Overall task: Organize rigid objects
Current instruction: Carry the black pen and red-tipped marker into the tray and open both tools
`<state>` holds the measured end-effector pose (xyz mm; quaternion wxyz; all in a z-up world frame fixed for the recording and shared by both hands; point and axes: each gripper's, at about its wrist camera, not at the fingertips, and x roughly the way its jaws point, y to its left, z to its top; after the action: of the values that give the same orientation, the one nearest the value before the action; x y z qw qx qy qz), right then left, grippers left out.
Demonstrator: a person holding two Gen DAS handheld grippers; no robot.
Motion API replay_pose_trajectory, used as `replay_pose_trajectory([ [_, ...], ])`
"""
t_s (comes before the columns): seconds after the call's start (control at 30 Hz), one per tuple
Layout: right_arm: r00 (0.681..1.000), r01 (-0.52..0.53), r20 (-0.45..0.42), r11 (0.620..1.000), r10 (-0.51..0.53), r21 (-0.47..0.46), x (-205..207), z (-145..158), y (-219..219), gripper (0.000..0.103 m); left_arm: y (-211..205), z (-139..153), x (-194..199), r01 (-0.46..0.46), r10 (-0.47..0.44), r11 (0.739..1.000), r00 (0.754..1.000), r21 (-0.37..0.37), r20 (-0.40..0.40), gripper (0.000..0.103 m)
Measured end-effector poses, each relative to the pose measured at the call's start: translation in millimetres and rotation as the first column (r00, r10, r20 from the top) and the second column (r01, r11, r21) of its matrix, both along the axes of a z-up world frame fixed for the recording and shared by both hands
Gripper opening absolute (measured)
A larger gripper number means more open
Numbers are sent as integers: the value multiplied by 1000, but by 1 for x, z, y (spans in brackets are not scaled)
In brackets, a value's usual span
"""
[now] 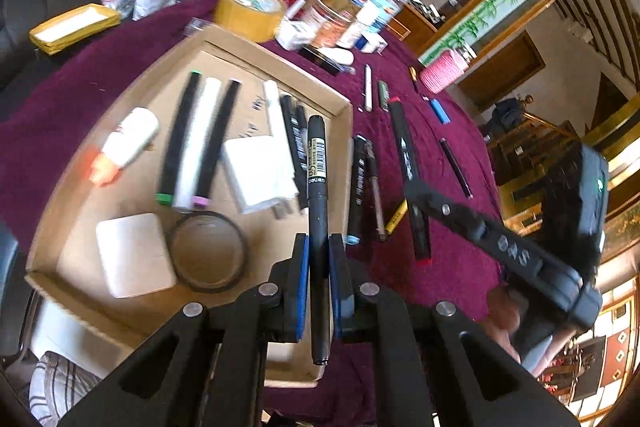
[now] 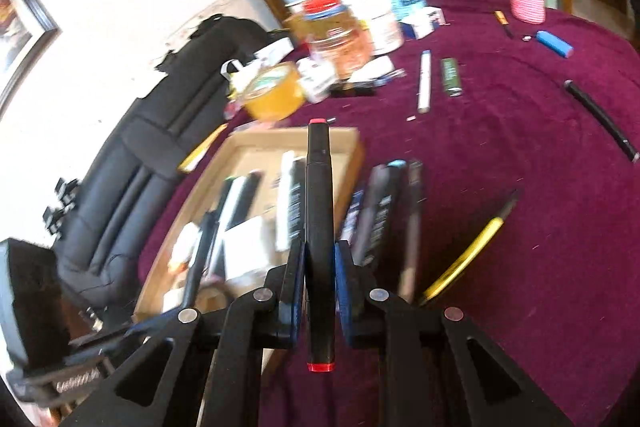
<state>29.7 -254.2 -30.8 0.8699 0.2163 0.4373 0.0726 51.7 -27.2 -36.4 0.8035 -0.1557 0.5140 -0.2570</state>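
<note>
Bright daylight, fisheye-warped edges — motion blur, perhaps window glare.

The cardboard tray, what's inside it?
The cardboard tray holds markers, a glue bottle, white boxes and a tape ring. The left gripper hides the near corner.

My left gripper (image 1: 319, 259) has blue pads on black fingers, closed on a black pen (image 1: 318, 227) with a yellow-white barcode label; my right gripper (image 2: 320, 271) is the same blue on black, closed on a black marker (image 2: 319, 227) with red ends. Cloth (image 1: 400, 287) is deep magenta, tray (image 1: 72, 211) plain brown cardboard. Tape roll (image 1: 250, 11) tan-yellow, bottle sleeve (image 1: 442, 71) pink ribbed.
</note>
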Motion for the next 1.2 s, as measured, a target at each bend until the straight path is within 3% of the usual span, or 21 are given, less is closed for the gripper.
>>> replay_pose_trajectory([
  [0.43, 997, -68, -21, 997, 68, 28, 5, -11, 34, 16, 39, -1, 18, -97, 97, 995, 995, 21, -5, 9],
  [1.2, 988, -112, -108, 993, 107, -42, 74, -39, 51, 16, 48, -35, 78, -80, 83, 995, 995, 65, -53, 9],
])
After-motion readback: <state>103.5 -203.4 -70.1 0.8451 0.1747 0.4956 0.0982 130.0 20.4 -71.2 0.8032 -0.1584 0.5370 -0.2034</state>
